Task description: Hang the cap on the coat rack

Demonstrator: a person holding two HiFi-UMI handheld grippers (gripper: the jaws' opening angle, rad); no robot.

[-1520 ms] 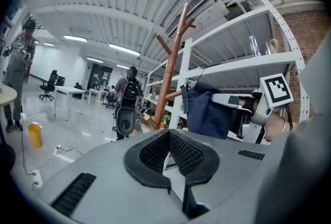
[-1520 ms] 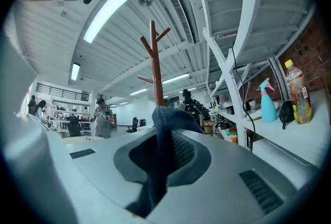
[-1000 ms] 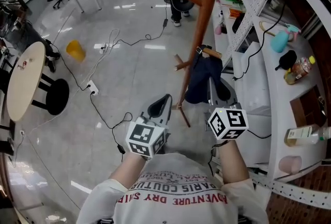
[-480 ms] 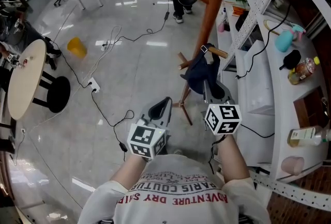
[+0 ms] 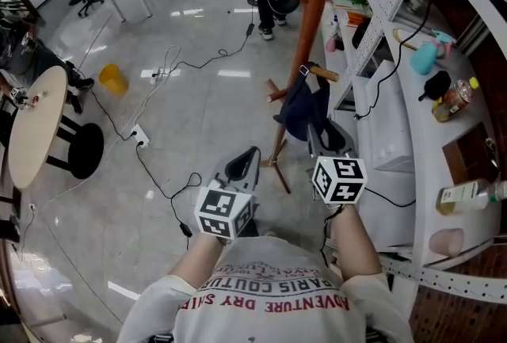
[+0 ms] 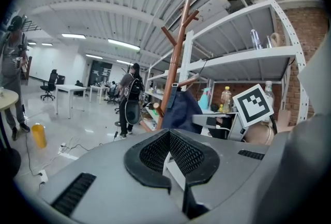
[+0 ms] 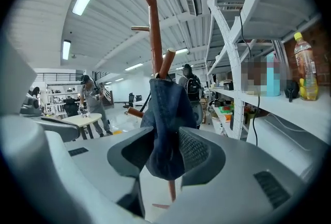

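half open at the right gripper [image 7: 165, 151], after just opening the jaws. no pressing to be seen on the dark blue cap [image 7: 166, 124], though hanging down between them and perhaps brushing one pad. shut tip to tip at the left gripper [image 6: 168, 153], with nothing held, low and off to the side.

see the cap hanging, by its back strap as it seems, from a short side peg [image 5: 321, 74] of the wooden coat rack [image 5: 311, 9], just ahead of the right gripper and drooping below the peg.

judged light, soft and limp: folding under its own weight at the crown, probably stiffer only at the brim. not fragile and not slippery, but easy to drag off the peg with a careless pull. if needing to take hold again, better at the brim or at the strap edge, not at the loose middle of the crown. probably safest to draw back straight, staying clear of the cloth.
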